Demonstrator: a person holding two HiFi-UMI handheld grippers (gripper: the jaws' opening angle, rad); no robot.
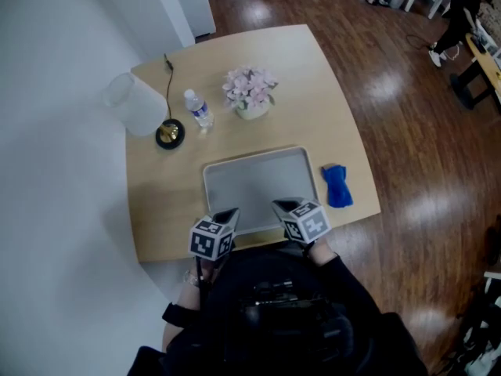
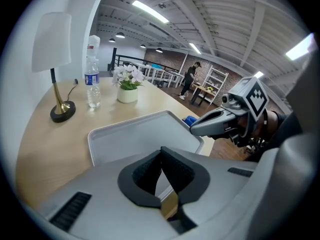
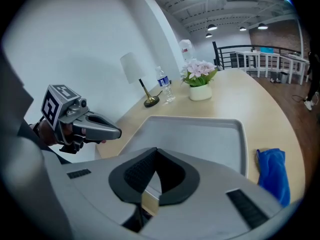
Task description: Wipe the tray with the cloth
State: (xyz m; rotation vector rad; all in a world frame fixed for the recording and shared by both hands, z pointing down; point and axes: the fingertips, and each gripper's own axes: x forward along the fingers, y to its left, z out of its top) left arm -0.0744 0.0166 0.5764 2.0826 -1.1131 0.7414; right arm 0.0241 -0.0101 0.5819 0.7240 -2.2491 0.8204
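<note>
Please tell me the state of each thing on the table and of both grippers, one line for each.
tray: flat on the table, empty.
cloth: crumpled on the table, right of the tray, not held.
water bottle: upright, cap on.
lamp: upright.
flower pot: upright.
left gripper: shut, empty.
right gripper: shut, empty.

Bright, even indoor light from ceiling strip lights [image 2: 150, 11]. White glare patches shine on the glossy wooden floor [image 1: 391, 84]. Both gripper views bulge, darkening at their rounded edges.
</note>
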